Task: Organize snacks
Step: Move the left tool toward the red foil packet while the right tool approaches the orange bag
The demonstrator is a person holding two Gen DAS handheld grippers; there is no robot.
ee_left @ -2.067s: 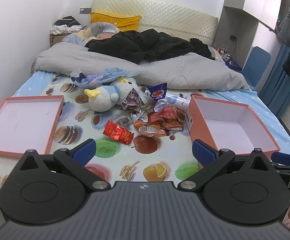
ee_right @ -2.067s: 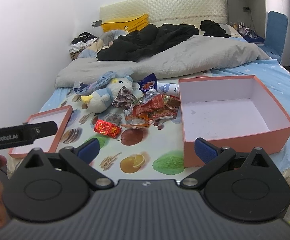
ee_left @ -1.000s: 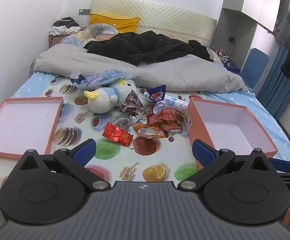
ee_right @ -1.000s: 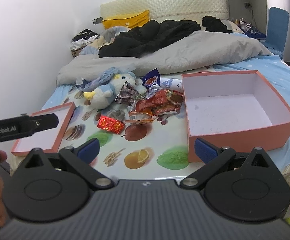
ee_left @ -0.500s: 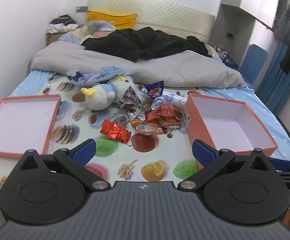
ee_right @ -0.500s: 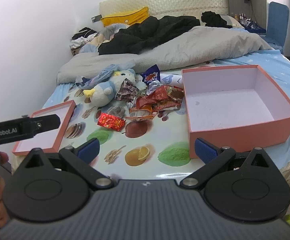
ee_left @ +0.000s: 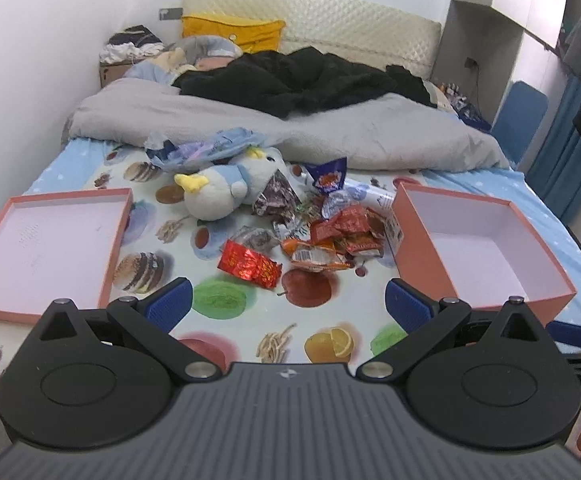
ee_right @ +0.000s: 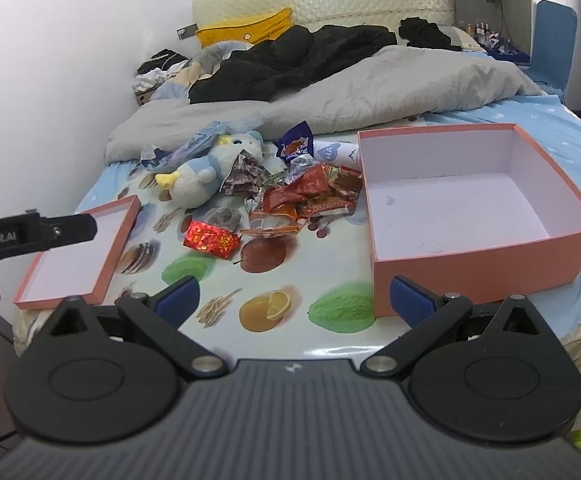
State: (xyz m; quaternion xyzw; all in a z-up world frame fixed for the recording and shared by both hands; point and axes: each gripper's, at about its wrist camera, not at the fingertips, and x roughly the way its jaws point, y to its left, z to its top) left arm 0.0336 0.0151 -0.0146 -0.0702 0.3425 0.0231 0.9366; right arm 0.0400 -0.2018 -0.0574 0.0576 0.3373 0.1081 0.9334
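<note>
Hovering over the bed's near edge, the left gripper [ee_left: 286, 304] and right gripper [ee_right: 294, 300] both gape, holding nothing. Snacks [ee_right: 298, 200] lie heaped between one box [ee_right: 486, 264] and one lid [ee_right: 106, 256], bare sheet around them

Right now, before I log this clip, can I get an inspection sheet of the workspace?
Surface: fruit-print mat spread over the foot of a bed.
Job's things: snack pile loose mid-mat; red foil packet lies nearest the grippers; deep pink box on the right holds nothing; shallow pink lid on the left, also bare.
Clutter: plush toy against the snacks; crumpled plastic bag behind it.
Grippers: left gripper and right gripper both open, holding nothing, short of the snacks.
Cables: nothing seen on the mat.
Surroundings: grey duvet, black clothing, yellow pillow, white wall on the left.
</note>
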